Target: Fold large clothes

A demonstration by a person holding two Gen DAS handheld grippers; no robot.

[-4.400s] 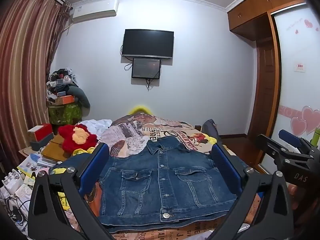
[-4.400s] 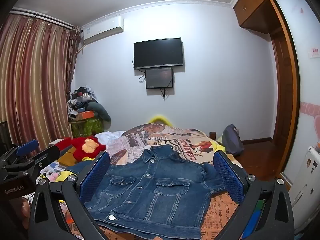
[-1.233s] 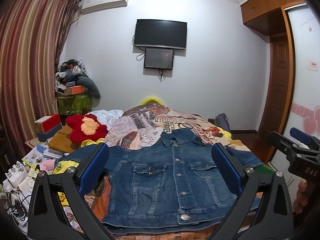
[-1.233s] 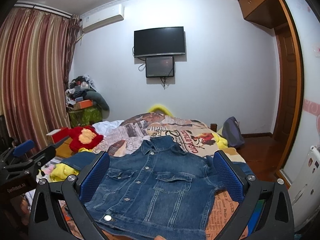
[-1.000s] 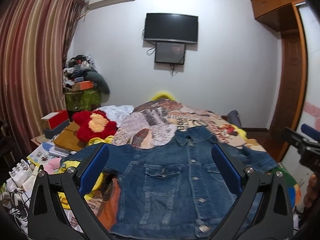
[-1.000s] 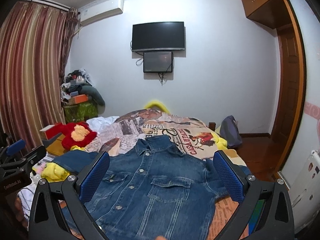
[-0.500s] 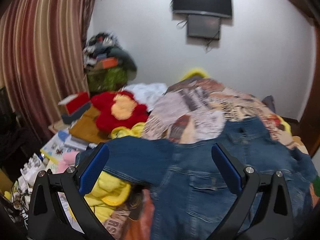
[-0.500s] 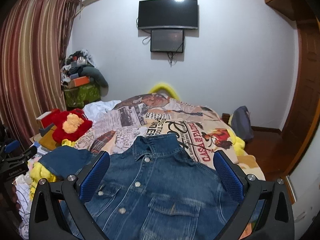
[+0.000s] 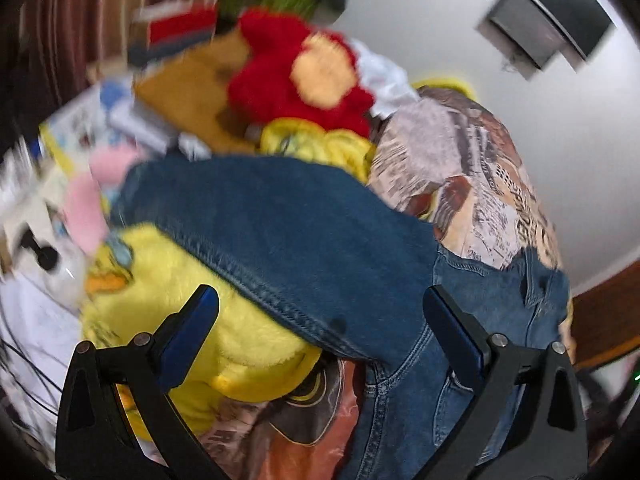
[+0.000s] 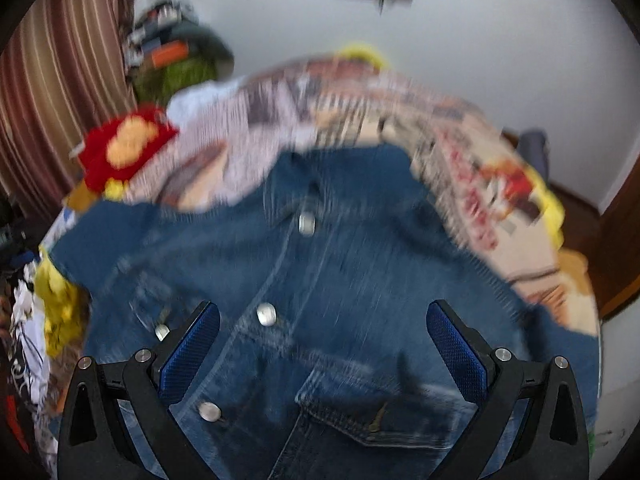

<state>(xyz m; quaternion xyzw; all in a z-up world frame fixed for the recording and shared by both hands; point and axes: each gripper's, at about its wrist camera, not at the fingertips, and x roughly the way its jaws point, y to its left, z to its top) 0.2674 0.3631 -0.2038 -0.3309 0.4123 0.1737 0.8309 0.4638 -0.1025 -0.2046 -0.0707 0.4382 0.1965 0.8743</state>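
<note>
A blue denim jacket [image 10: 328, 280] lies front up, buttoned, on a bed with a printed cover [image 10: 472, 184]. In the left wrist view its left sleeve [image 9: 280, 232] stretches out over a yellow plush toy [image 9: 192, 320]. My left gripper [image 9: 320, 320] is open and empty, close above the sleeve's seam. My right gripper [image 10: 324, 336] is open and empty, low over the jacket's chest between the button row and a breast pocket [image 10: 384, 412]. Both views are blurred by motion.
A red plush toy [image 9: 296, 76] and books and boxes [image 9: 168, 92] lie left of the bed. A pile of clothes [image 10: 176, 56] stands by the striped curtain [image 10: 60, 72]. A TV [image 9: 544, 20] hangs on the far wall. A wooden door [image 10: 616, 216] is at right.
Both grippers have dropped down and forward toward the jacket. The left one has swung left onto the sleeve; the right one has closed in on the chest. Both stay open.
</note>
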